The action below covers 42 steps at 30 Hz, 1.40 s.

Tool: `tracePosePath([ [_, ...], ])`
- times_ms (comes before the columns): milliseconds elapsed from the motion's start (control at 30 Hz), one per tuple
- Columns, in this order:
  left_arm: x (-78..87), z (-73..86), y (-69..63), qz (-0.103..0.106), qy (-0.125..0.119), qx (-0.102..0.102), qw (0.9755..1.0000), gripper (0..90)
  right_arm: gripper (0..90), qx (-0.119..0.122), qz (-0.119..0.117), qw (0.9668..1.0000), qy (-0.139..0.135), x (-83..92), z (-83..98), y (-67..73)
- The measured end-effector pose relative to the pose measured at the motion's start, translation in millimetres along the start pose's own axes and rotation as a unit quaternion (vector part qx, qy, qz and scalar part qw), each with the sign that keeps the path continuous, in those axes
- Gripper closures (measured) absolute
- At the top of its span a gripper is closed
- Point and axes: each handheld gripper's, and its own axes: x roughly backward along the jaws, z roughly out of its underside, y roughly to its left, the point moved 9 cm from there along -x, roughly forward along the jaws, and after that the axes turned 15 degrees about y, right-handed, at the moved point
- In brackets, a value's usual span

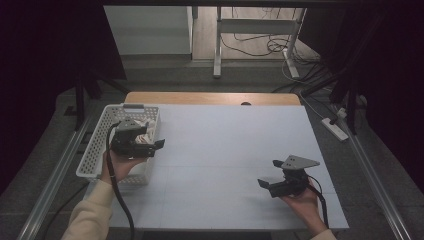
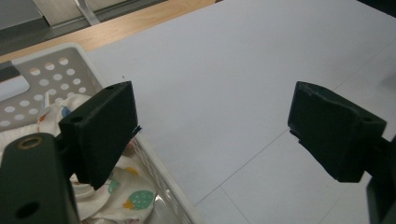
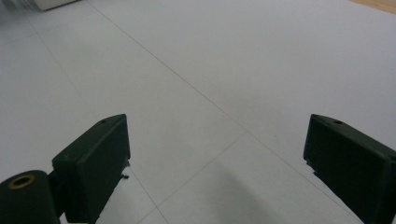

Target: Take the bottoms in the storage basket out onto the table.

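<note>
No words or labels can be read on anything here.

The white basket (image 1: pixel 95 150) sits at the left edge of the table (image 1: pixel 225 150), at about 9 o'clock from the table's middle. Its walls are full of small round holes. Its long side runs from near the person toward the far end of the table. A grey handle is on its far end.

Inside the basket lies a white cloth (image 1: pixel 145 127) all bunched up. In the left gripper view the cloth (image 2: pixel 116 186) has little coloured pictures on it, green, blue and orange. It is too crumpled to tell which way it points.

The left gripper (image 1: pixel 156 146) is held over the near half of the basket. It points toward 3 o'clock, out over the table. In its own view the left gripper (image 2: pixel 212 135) has its jaws spread wide, with nothing between them. One jaw is above the cloth and the basket rim, the other above the bare table.

The right gripper (image 1: pixel 269 175) is at about 4 o'clock on the table, well apart from the basket. It points toward 9 o'clock. In its own view the right gripper (image 3: pixel 215 163) has jaws spread wide too, with bare table under them.
</note>
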Motion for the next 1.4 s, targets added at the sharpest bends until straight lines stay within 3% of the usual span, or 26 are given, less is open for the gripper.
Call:
tracePosePath([
  [633, -15.5, -4.4, 28.5, -0.001, 0.012, 0.028, 0.9995, 14.9, 7.2, 0.0, -0.002, 1.0, 0.003, -0.9, 0.0, 0.4],
  [1133, -22.3, -10.9, 49.7, -0.013, 0.016, 0.04, 0.999, 14.8, 7.2, 0.0, -0.003, 1.0, 0.007, -3.1, 0.6, 0.8],
  [1400, -29.9, -10.8, 64.3, -0.025, 0.032, 0.048, 0.998, 14.7, 7.2, -0.003, -0.002, 0.9999, 0.015, -6.5, 2.0, -0.1],
])
